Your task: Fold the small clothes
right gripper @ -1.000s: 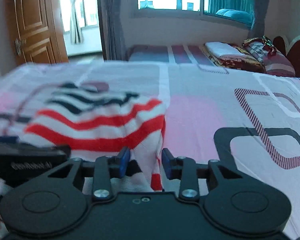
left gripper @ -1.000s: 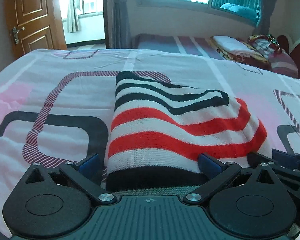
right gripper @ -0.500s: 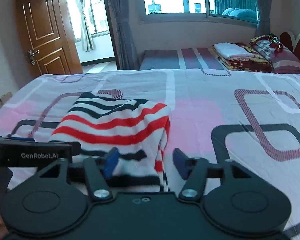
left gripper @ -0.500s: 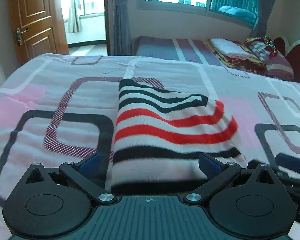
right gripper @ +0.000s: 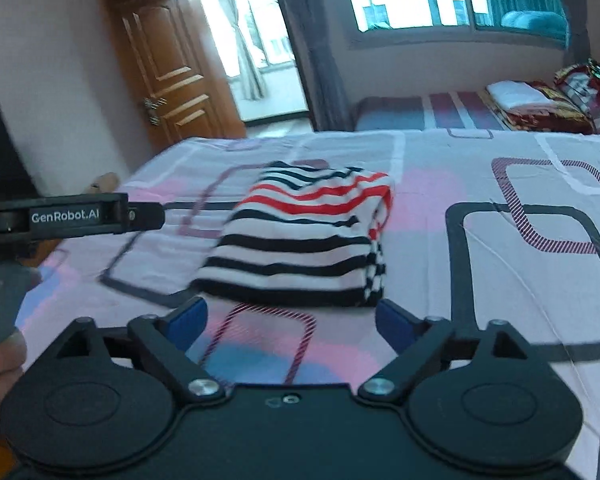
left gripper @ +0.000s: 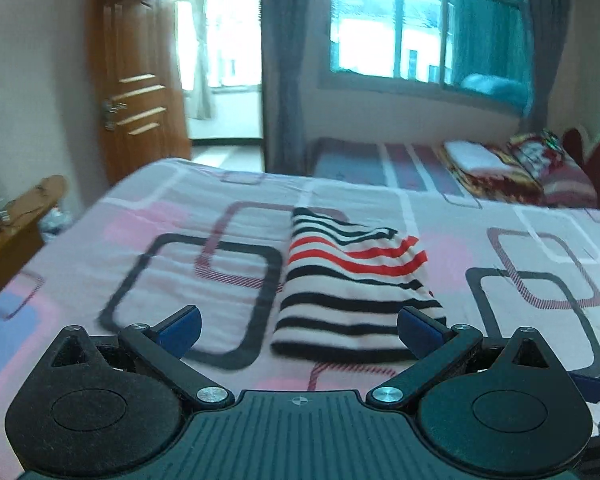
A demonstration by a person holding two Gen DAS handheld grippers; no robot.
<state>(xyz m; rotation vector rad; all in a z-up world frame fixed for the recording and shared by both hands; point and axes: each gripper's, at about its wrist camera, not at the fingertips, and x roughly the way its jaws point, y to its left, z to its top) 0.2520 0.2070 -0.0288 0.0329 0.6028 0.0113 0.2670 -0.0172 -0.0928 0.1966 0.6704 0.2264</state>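
Red-, black- and white-striped garment [left gripper: 352, 284] on pink geometric-print bedsheet [left gripper: 480, 248]

R gripper [right gripper: 288, 320] jaws just opened, nothing between | both grippers backed off folded striped top [right gripper: 300, 236] | L gripper [left gripper: 300, 326] clear

Pink patterned bed [right gripper: 480, 184] with folded striped garment [right gripper: 304, 240] flat on top.

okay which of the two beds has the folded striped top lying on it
The near bed with the pink squares sheet; the striped top lies folded on it. The far bed, under the window, holds blankets instead.
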